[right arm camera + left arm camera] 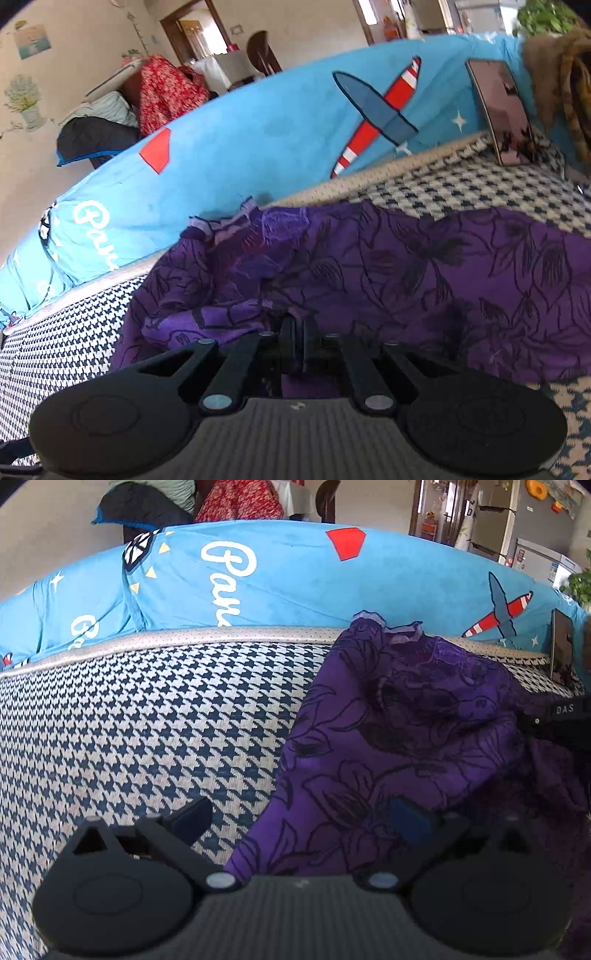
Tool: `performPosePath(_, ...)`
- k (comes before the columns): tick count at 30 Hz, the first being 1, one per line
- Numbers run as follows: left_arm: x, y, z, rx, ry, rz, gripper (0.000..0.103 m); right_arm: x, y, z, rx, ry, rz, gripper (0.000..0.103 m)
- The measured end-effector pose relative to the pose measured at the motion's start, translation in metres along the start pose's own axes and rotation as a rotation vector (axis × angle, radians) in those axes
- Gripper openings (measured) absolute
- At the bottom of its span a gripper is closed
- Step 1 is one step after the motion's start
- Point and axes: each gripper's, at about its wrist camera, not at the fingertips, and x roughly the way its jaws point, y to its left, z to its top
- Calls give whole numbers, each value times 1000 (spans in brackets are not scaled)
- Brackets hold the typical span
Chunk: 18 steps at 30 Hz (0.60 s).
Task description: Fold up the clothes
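Observation:
A purple garment [399, 716] with a dark floral print lies bunched on the houndstooth sofa seat [147, 720]. My left gripper [299, 823] is open just above the seat. Its left finger [192, 819] is over bare seat, its right finger [406, 823] over the garment's near edge. In the right wrist view my right gripper [297, 332] is shut, its fingers pressed together on a fold of the purple garment [424, 266], which drapes around the tips. Part of the right gripper's body [565, 712] shows at the right edge of the left wrist view, with cloth pulled up toward it.
A blue printed cover [295, 579] lies over the sofa back behind the seat. A flat rectangular object [506, 114] leans against it at the right end, beside a brown furry item [561, 74]. Piled clothes [162, 92] and furniture stand beyond the sofa.

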Motion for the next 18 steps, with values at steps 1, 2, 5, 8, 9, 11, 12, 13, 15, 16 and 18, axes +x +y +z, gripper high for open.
performPosePath(1,0,-3,-1,20,-7,6,103,0,-1,0,-1,2,-9,6)
performPosePath(2,0,-8,-1,39,-11,6,103,0,-2,0,-6,-1,-10,9)
performPosePath(5,2,-16,-3,78,-16,-2,103,-8,-1,1,-37,-22,-4,18)
performPosePath(8,1,-27,-6,140,-53,-5,103,-17,7,2,-98,-61,3,27)
performPosePath(9,1,-32,-8,167,-69,-2,103,-19,9,2,-116,-71,6,28)
performPosePath(11,-1,-41,-12,228,-96,7,103,-23,13,2,-149,-86,13,28)
performPosePath(12,0,-46,-15,260,-108,10,103,-25,16,2,-161,-94,24,28)
performPosePath(13,0,-52,-18,293,-120,13,103,-28,18,2,-171,-102,38,28)
performPosePath(15,2,-63,-24,363,-138,25,103,-33,21,2,-191,-118,62,29)
performPosePath(16,5,-69,-27,397,-145,39,103,-34,22,2,-195,-122,67,29)
performPosePath(18,10,-78,-32,449,-154,76,103,-37,24,2,-199,-127,76,29)
